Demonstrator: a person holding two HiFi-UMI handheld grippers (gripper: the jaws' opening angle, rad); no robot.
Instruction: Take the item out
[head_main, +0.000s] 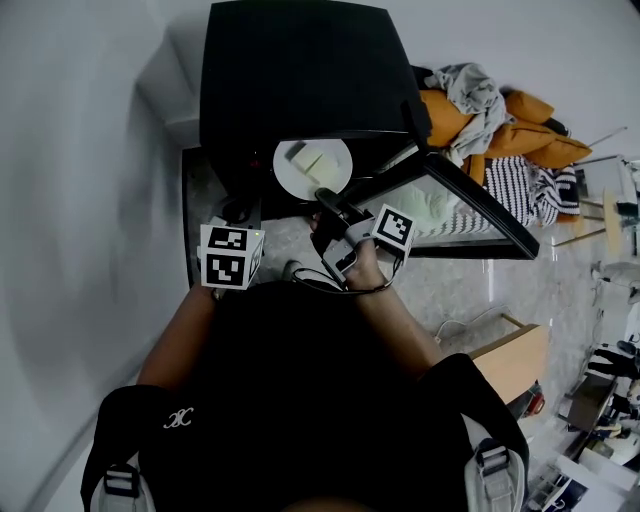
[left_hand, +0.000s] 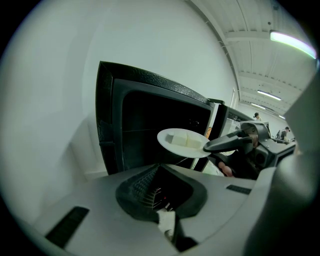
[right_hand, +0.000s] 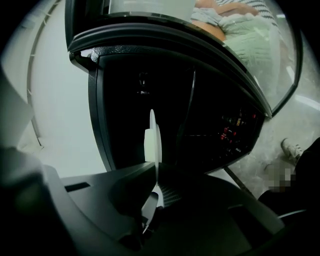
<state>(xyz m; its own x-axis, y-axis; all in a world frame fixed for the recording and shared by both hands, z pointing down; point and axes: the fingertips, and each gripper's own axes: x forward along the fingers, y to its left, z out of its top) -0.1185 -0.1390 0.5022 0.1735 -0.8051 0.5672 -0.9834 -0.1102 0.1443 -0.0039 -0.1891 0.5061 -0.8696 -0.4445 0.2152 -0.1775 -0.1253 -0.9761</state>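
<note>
A white plate (head_main: 312, 168) with pale food blocks on it hangs just in front of the dark cavity of a black microwave oven (head_main: 300, 70). The oven's glass door (head_main: 470, 205) is swung open to the right. My right gripper (head_main: 325, 198) is shut on the plate's near rim. In the right gripper view the plate (right_hand: 152, 145) shows edge-on, clamped between the jaws (right_hand: 152, 192). The left gripper view has the plate (left_hand: 182, 142) and the right gripper (left_hand: 220, 145) ahead of it. My left gripper (head_main: 238, 212) sits left of the plate, its jaws (left_hand: 165, 210) together and holding nothing.
A white wall (head_main: 90, 150) runs along the left. Orange cushions and clothes (head_main: 500, 120) are heaped behind the open door. A wooden box (head_main: 515, 360) stands at the right on the grey floor. A shoe (right_hand: 290, 147) shows below.
</note>
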